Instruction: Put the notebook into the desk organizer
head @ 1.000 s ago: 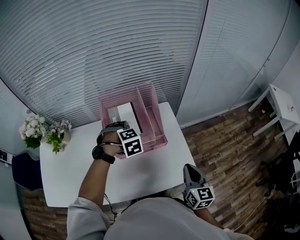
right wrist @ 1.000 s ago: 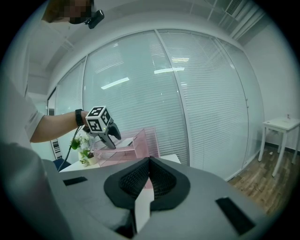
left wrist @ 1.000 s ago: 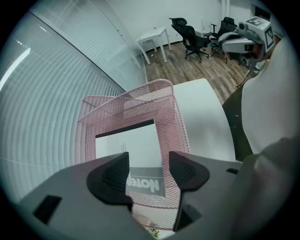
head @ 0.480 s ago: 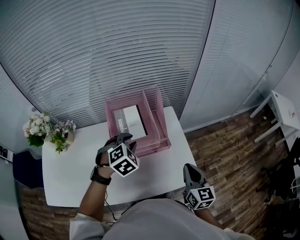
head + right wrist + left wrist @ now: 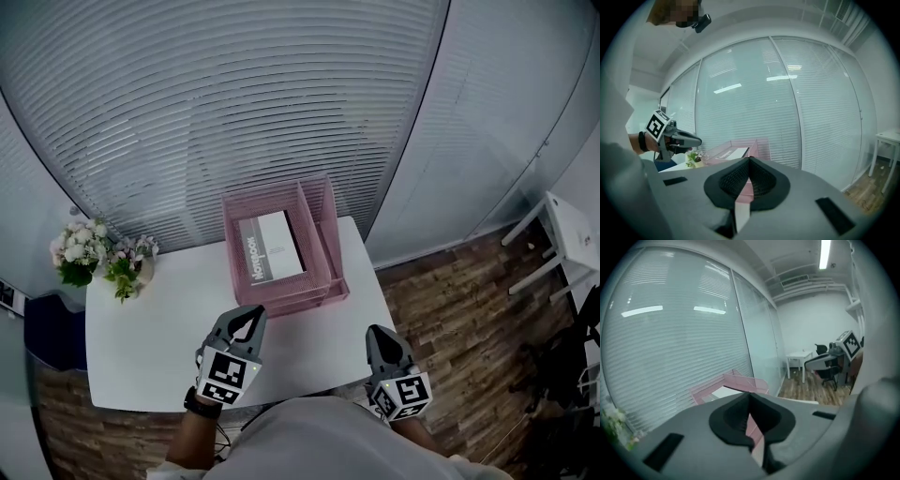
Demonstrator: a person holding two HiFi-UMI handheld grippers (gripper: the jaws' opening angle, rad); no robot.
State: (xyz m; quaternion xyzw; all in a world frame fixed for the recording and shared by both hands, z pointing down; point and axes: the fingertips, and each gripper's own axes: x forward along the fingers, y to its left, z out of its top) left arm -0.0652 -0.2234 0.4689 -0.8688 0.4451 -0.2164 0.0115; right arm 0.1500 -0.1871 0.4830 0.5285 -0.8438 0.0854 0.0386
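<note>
Resting in the desk organizer's (image 5: 323,202) left compartment, the notebook (image 5: 270,247) lies free. Left gripper (image 5: 247,316) has withdrawn near, jaws pressed together, empty. Right gripper (image 5: 376,334) likewise closed.

The desk organizer (image 5: 328,217) is made of pink wire mesh. The notebook (image 5: 281,242) is coloured white, with a grey band along one edge on which dark lettering is printed. The table (image 5: 141,328) is finished in plain white. The left tongs (image 5: 251,313) and the right tongs (image 5: 377,334) are moulded in grey, and each is topped with a cube patterned in black-and-white square markers. The flowers (image 5: 86,251) are coloured white and pale pink, with green leaves. The floor (image 5: 441,309) is laid in brown wood-grain planks. The blinds (image 5: 234,103) are striped with fine pale grey horizontal slats. A black wristband (image 5: 201,404) is worn.
</note>
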